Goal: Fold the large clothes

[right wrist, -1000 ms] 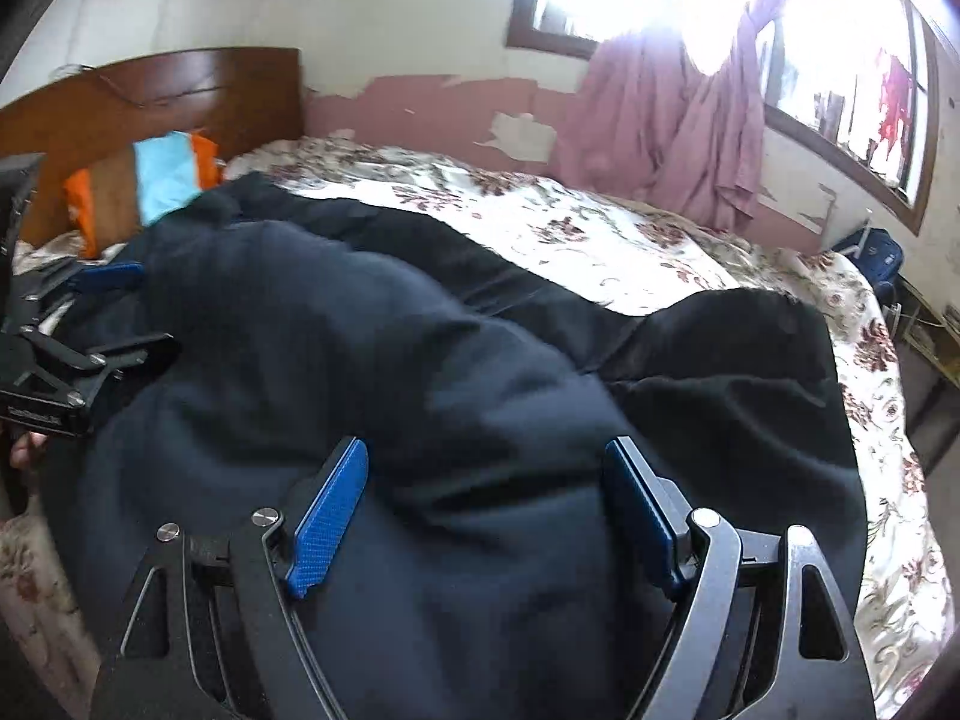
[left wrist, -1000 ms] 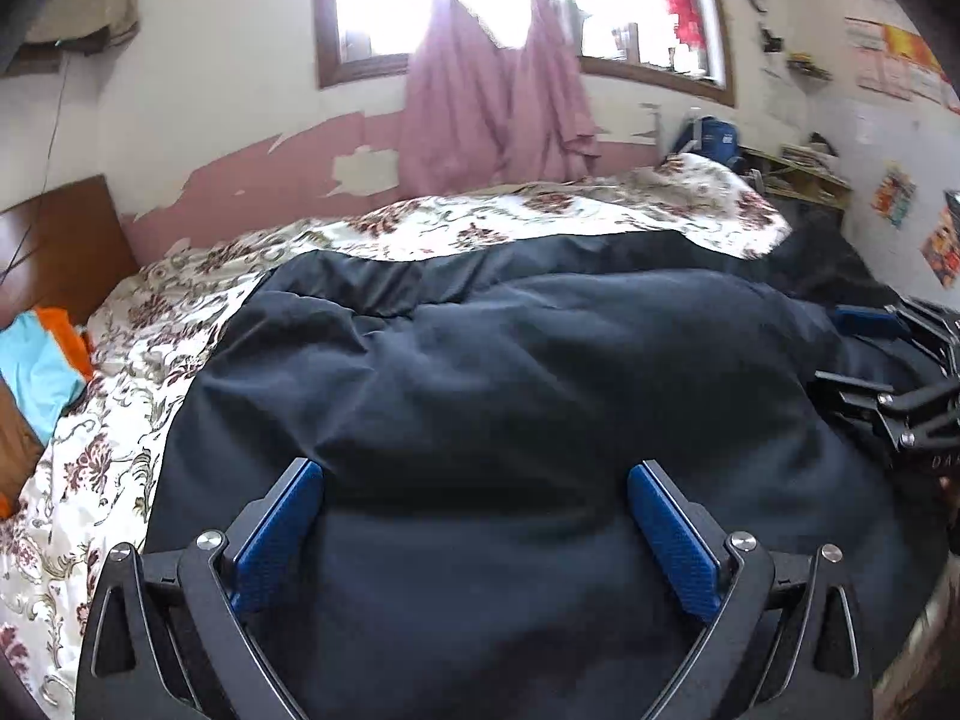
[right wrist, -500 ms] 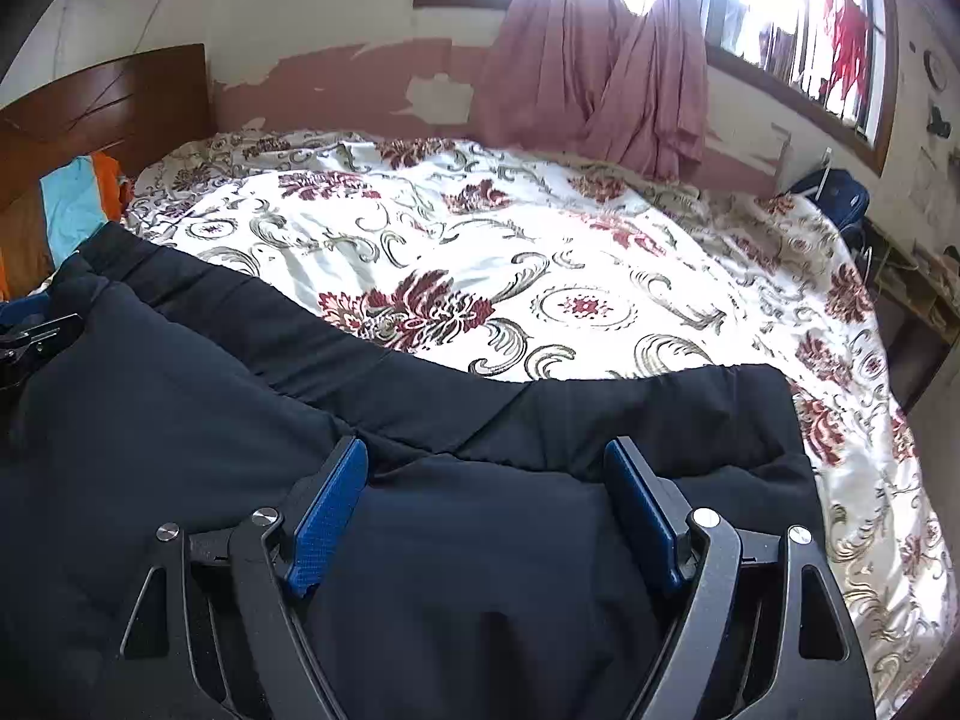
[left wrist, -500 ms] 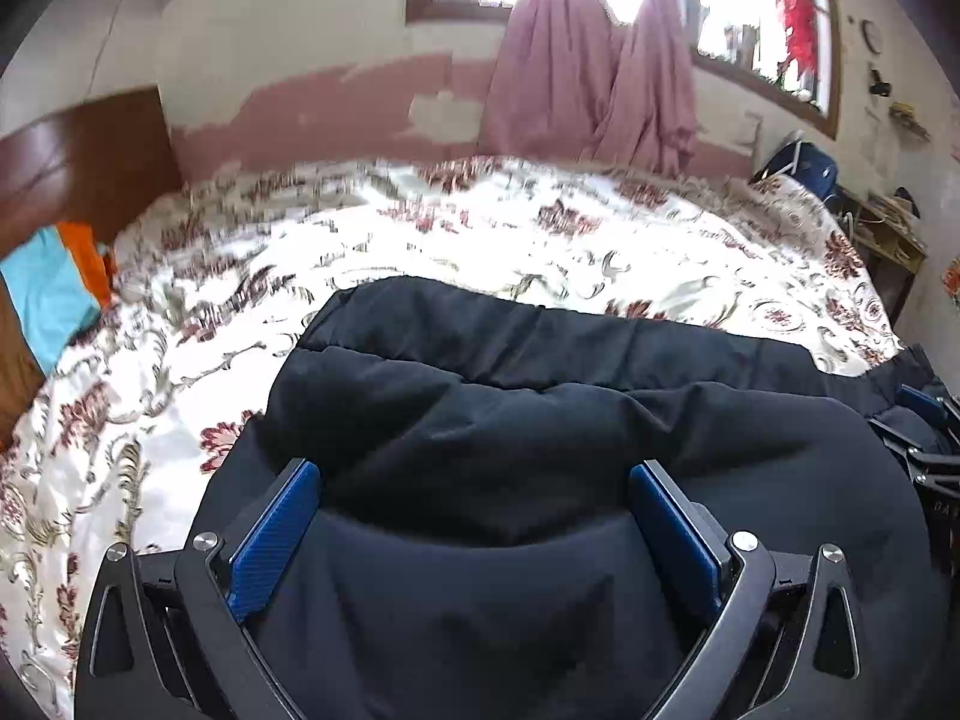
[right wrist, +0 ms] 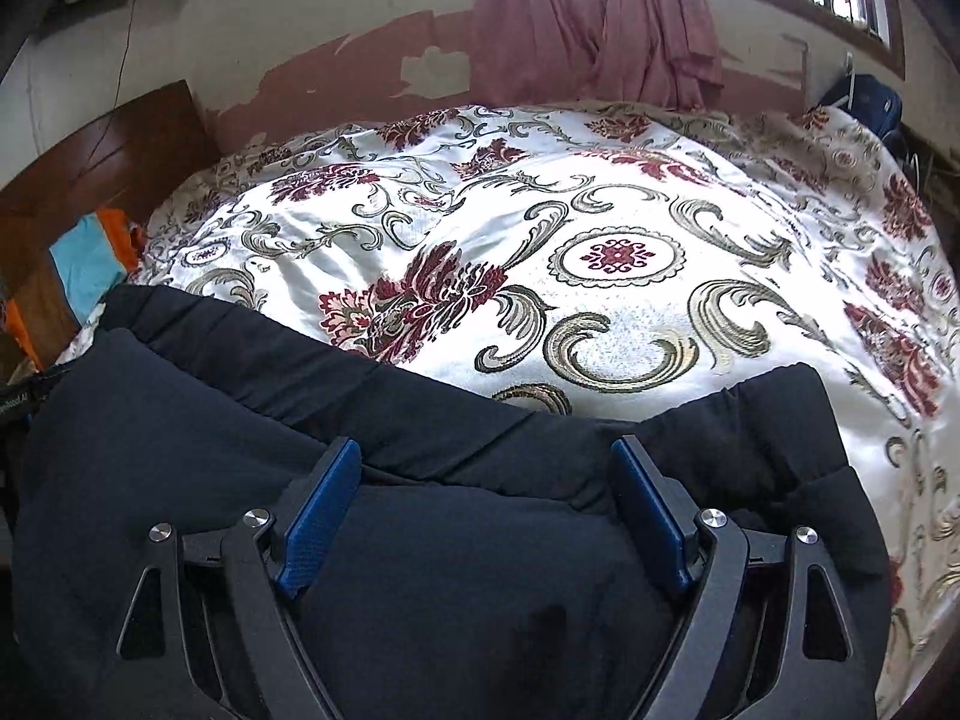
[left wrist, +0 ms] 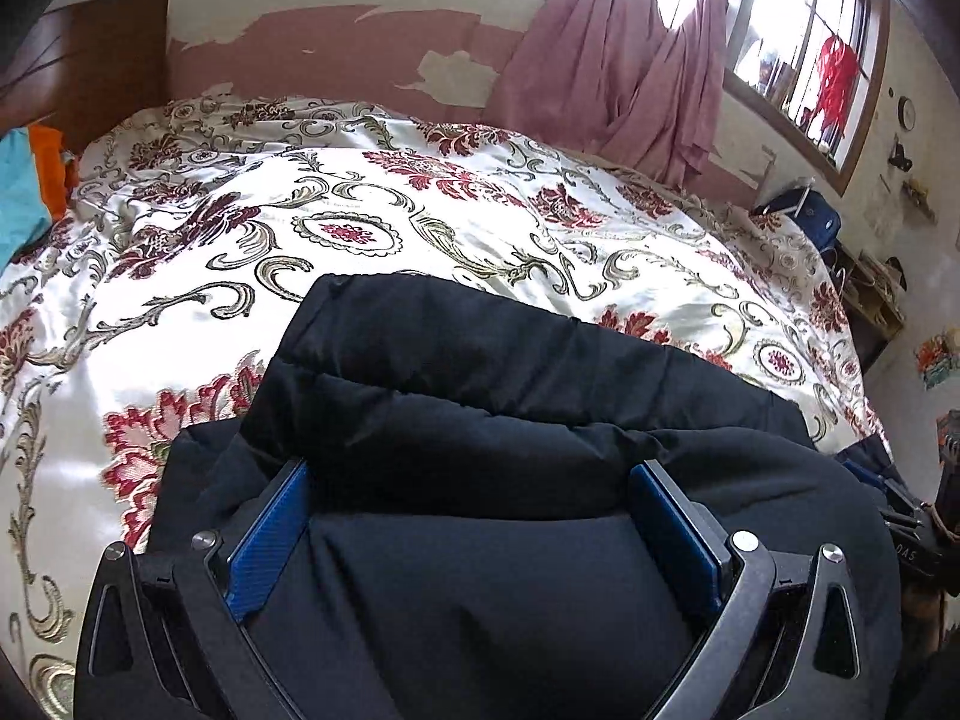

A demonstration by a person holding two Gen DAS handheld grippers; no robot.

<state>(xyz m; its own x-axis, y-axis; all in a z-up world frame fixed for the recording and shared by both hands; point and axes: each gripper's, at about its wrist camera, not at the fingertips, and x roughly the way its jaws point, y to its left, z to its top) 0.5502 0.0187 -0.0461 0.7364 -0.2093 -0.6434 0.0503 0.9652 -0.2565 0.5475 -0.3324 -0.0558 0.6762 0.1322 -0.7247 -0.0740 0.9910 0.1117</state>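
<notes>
A padded garment (left wrist: pixel 510 420) lay on the bedspread (left wrist: pixel 360 228) directly under and ahead of the left gripper (left wrist: pixel 474 516), its folded edge running just beyond the fingertips, with bare bedspread stretching away in front of it and off to the left. Under the right gripper (right wrist: pixel 480 498) the same garment (right wrist: pixel 180 420) spread out to the left and ahead, one flap reaching forward on the right side, and the bedspread (right wrist: pixel 630 252) lay open beyond it. Far ahead of both grippers a curtain (left wrist: pixel 612 78) hung on the wall behind the bed, a headboard (right wrist: pixel 102 162) stood at the far left with a pillow (right wrist: pixel 90 258) before it, and a bag (left wrist: pixel 804 216) sat far ahead to the right past the bed's edge.
</notes>
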